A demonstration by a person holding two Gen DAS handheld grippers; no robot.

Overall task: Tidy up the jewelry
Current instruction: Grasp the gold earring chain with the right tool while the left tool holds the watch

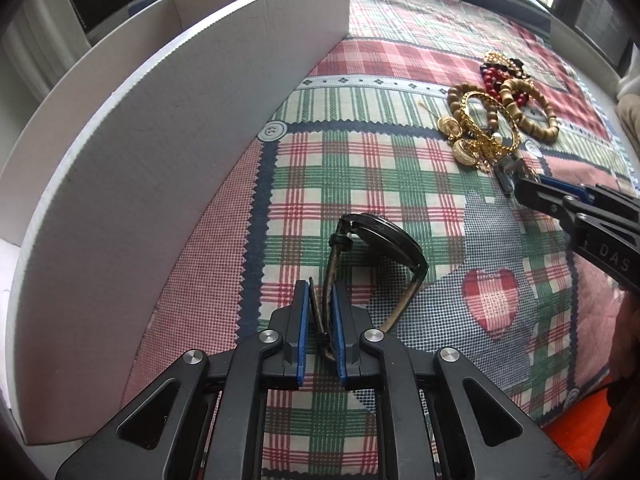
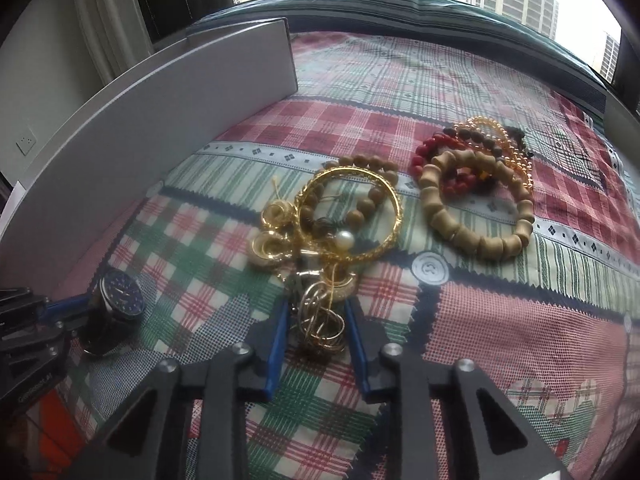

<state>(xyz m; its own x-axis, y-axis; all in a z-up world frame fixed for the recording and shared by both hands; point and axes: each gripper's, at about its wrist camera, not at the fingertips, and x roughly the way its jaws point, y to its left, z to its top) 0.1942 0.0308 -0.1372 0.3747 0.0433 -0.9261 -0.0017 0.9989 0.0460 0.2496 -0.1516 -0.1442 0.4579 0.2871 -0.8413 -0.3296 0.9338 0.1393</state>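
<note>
The left tongs (image 1: pixel 320 320) are pinched on the strap of a dark wristwatch (image 1: pixel 376 248). The watch is held on edge just above the plaid bedspread (image 1: pixel 360 160); its strap loop runs lengthwise away from the tongs, and in the right wrist view the blue dial (image 2: pixel 121 295) is seen facing the jewelry pile (image 2: pixel 340 220).

The right tongs (image 2: pixel 318 320) are spread, with a tangle of gold rings and chain (image 2: pixel 322 320) lying between the blue pads (image 2: pixel 276 332); contact cannot be confirmed. Beyond it lie a gold bangle (image 2: pixel 352 216), gold earrings (image 2: pixel 268 240), a pearl (image 2: pixel 345 239), a tan barrel-bead bracelet (image 2: pixel 476 208) and red beads (image 2: pixel 424 152), overlapping one another.

A white cardboard box (image 1: pixel 160 152) stands along the left edge of the bed. Its contents are hidden by the near wall. Bare bedspread is seen between the box wall and the pile.
</note>
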